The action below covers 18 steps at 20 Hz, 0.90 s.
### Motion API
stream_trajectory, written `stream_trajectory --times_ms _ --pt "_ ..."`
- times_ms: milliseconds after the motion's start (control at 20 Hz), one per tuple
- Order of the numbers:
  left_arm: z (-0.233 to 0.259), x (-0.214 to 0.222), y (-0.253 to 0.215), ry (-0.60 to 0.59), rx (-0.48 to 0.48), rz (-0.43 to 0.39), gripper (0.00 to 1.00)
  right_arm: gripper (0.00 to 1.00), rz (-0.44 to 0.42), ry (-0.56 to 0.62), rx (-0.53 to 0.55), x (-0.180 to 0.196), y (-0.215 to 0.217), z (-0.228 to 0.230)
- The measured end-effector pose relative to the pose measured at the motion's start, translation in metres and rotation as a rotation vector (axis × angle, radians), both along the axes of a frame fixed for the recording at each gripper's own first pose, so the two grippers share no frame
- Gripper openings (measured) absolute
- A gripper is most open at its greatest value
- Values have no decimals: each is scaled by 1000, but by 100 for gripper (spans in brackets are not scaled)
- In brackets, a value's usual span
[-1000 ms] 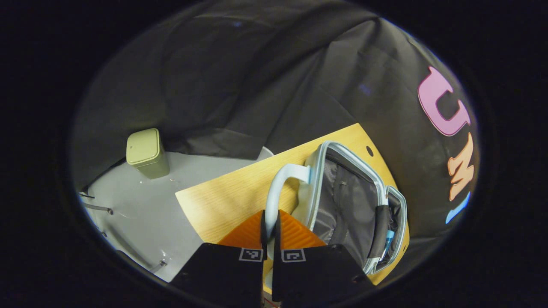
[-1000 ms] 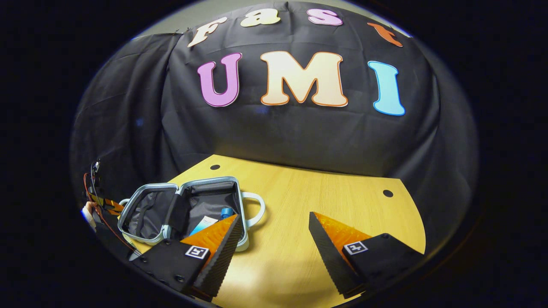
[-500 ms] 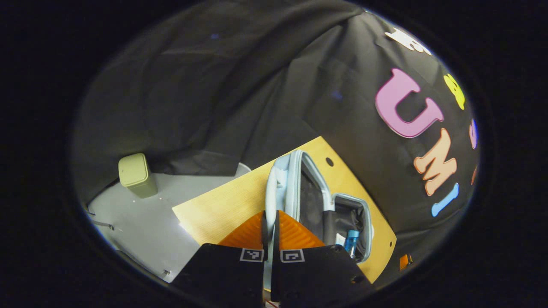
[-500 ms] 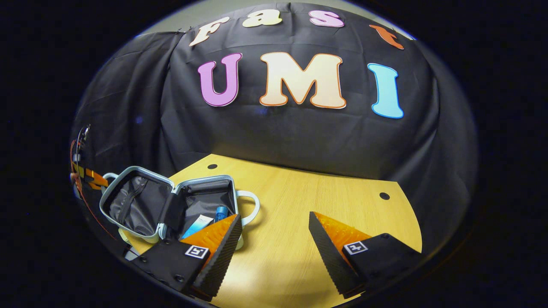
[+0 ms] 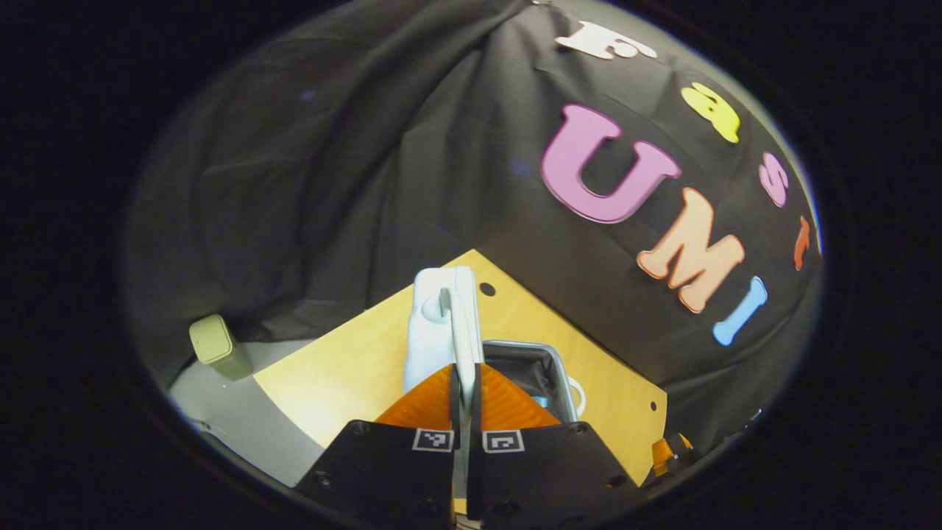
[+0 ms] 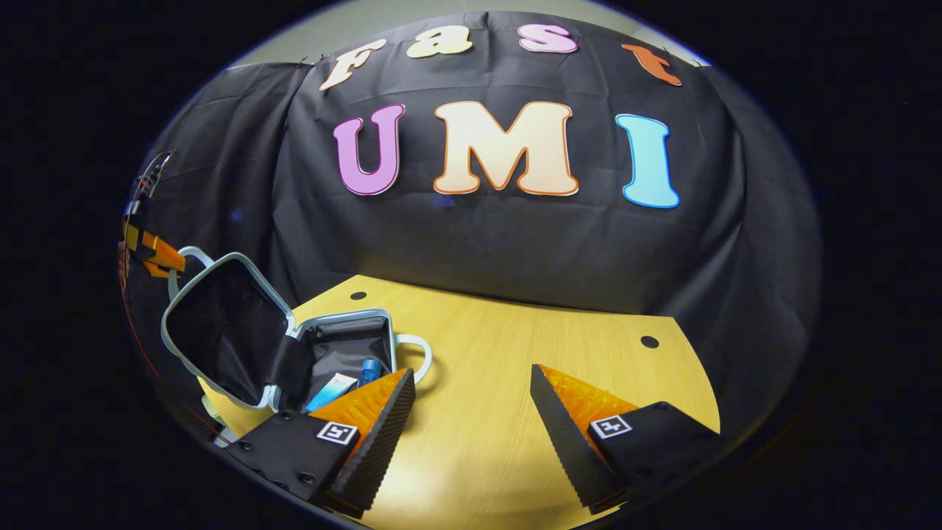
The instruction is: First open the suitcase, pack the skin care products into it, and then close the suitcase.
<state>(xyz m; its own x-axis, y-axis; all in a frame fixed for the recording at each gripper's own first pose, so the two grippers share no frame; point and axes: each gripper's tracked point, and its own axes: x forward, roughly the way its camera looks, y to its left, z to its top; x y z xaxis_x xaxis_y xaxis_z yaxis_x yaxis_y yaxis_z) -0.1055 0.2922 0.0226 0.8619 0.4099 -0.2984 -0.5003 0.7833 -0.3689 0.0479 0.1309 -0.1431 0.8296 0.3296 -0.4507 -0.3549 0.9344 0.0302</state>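
A small pale blue suitcase (image 6: 346, 346) lies at the left of the wooden table (image 6: 508, 368), its base flat and its dark-lined lid (image 6: 221, 331) raised about halfway. Inside the base lie a blue bottle (image 6: 369, 370) and a white-and-blue tube (image 6: 331, 390). My left gripper (image 5: 464, 383) is shut on the lid's handle (image 5: 461, 338), and the lid's pale outer shell (image 5: 434, 331) stands edge-on ahead of it. That gripper (image 6: 151, 254) also shows at the far left in the right gripper view, at the lid's top. My right gripper (image 6: 471, 412) hangs open over the table, right of the suitcase.
A pale green bin (image 5: 213, 346) stands on the grey floor (image 5: 228, 412) left of the table. The black cloth wall closes the back. Bare tabletop stretches right of the suitcase, with small round holes (image 6: 649, 341) near its far corners.
My left gripper has swung the lid up by its handle, from lying flat open to about halfway raised. The right gripper has stayed nearly still.
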Motion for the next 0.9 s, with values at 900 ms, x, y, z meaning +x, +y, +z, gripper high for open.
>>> stream_trajectory --times_ms 900 --pt "-29 216 -166 37 -16 -393 0 98 -98 -26 43 1 -55 7"
